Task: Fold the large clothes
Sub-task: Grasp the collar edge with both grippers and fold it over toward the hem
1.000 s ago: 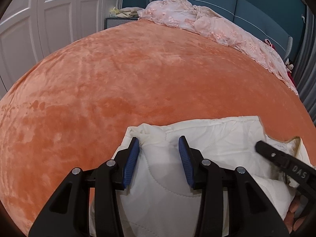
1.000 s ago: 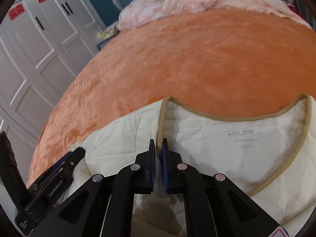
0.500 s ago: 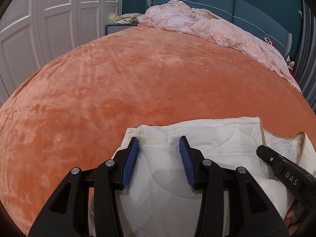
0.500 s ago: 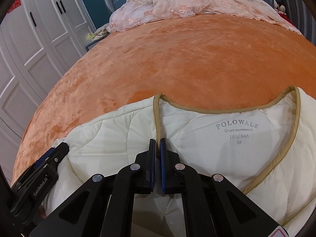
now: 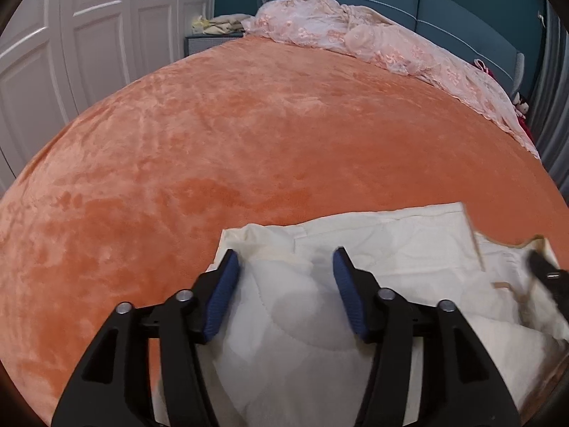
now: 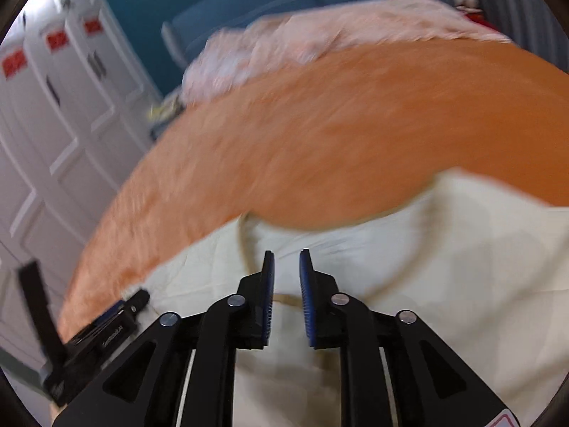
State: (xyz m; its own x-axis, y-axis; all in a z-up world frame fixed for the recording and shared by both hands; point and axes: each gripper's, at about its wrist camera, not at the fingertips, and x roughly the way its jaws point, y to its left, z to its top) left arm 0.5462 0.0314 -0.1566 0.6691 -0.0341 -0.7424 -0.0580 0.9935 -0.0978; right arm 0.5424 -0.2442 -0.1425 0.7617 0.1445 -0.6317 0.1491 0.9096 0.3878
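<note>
Orange plush blanket (image 5: 249, 135) covers the bed; a cream quilted jacket (image 5: 391, 245) lies at its near edge. Left gripper (image 5: 284, 281) and right gripper (image 6: 286, 284) have just been opening their fingers, releasing it. Soft, puffy, light; I'd grip the tan-trimmed neckline (image 6: 249, 249).

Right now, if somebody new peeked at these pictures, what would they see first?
First, the huge fuzzy orange blanket covering nearly the whole bed. Next, the puffy cream jacket lying on its near edge, with the left gripper over it; its blue-padded jaws have just been opening and stand apart. The right gripper has also just been opening above the jacket's tan-trimmed neckline, and a pink lacy cover is bunched at the far end.
</note>
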